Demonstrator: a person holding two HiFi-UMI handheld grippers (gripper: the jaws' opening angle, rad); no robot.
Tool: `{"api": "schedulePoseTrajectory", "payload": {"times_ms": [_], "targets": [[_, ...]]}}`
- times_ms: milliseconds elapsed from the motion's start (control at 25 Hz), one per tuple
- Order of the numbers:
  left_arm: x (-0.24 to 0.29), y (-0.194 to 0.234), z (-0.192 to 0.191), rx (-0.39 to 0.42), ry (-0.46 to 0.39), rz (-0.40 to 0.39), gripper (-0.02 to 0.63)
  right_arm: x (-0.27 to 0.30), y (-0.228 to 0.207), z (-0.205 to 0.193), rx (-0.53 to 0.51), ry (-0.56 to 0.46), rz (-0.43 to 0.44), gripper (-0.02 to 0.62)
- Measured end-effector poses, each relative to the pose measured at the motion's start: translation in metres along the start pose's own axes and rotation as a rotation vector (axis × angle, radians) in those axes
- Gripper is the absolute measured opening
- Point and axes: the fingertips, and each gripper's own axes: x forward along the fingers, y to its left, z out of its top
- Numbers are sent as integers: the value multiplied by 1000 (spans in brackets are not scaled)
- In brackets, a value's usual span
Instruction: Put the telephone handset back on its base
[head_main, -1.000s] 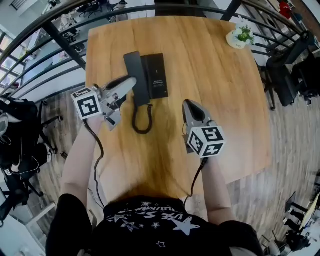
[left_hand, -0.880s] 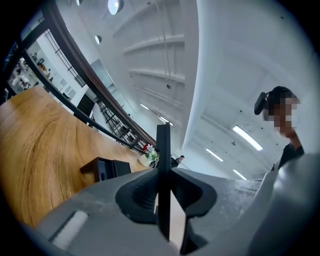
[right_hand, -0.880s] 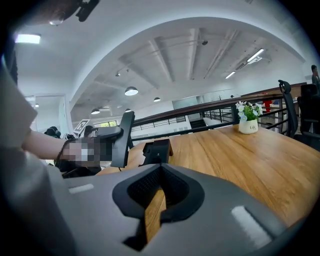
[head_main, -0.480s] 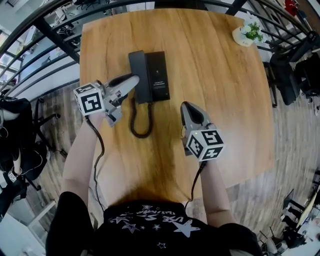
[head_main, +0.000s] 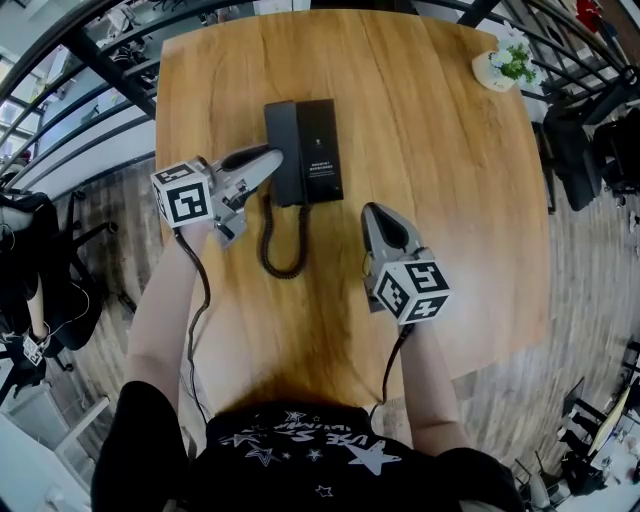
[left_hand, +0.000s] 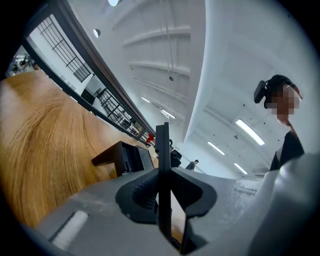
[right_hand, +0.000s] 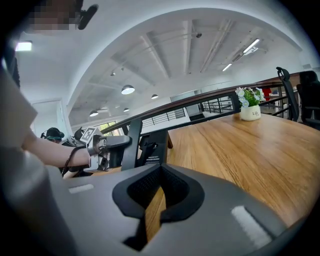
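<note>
The black telephone base (head_main: 322, 150) lies on the wooden table (head_main: 430, 150). Its black handset (head_main: 282, 130) runs along the base's left side, parallel to it. My left gripper (head_main: 272, 155) reaches in level from the left and is shut on the handset's left edge. In the left gripper view a thin black edge of the handset (left_hand: 161, 145) stands between the jaws of that gripper (left_hand: 162, 185), with the base (left_hand: 122, 157) just beyond. A coiled cord (head_main: 283, 240) loops toward me. My right gripper (head_main: 372, 210) is shut and holds nothing, right of the cord; it (right_hand: 157, 192) looks toward the phone (right_hand: 150, 147).
A small potted plant (head_main: 505, 68) stands at the table's far right corner and also shows as a plant (right_hand: 249, 110) in the right gripper view. A dark metal railing (head_main: 110, 70) runs behind and left of the table. Office chairs (head_main: 585, 140) stand to the right.
The left gripper has sunk toward the table with the handset, which was skewed across the base and now lies parallel along its left side. The right gripper has barely shifted.
</note>
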Motion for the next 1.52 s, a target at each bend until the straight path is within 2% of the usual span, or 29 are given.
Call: {"api": "schedulePoseTrajectory", "payload": {"times_ms": [520, 1120, 1400, 1520], "targets": [[7, 20, -21, 11, 42, 23, 86, 6, 1, -5, 14, 3, 9, -2], [6, 45, -29, 12, 121, 168, 117, 9, 4, -9, 25, 6, 19, -2], [3, 48, -26, 17, 148, 264, 130, 8, 10, -7, 23, 4, 30, -2], [4, 48, -24, -4, 139, 276, 138, 8, 12, -7, 24, 2, 34, -2]]}}
